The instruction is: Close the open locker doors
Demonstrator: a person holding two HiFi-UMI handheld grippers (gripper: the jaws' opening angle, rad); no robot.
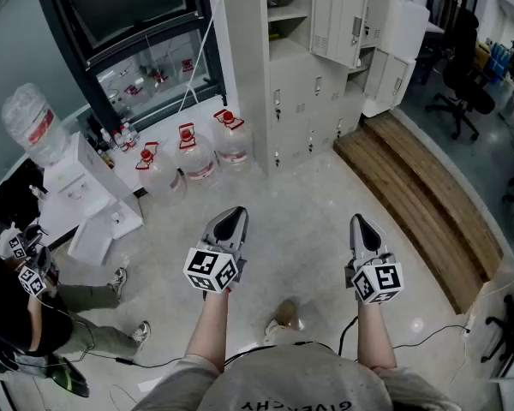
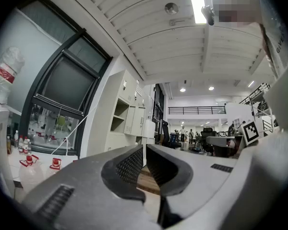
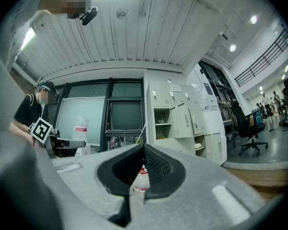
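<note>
The left gripper [image 1: 232, 219] and the right gripper [image 1: 362, 223] were held side by side above the pale polished floor [image 1: 325, 195], each with its jaws pressed together and empty. Well beyond them stood the tall cream metal locker bank [image 1: 295, 92], with several cream locker doors [image 1: 338, 20] on its right side hanging open.

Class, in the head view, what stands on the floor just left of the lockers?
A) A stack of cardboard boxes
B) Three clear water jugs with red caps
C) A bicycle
B: three clear water jugs with red caps stand on the floor beside the lockers.
</note>
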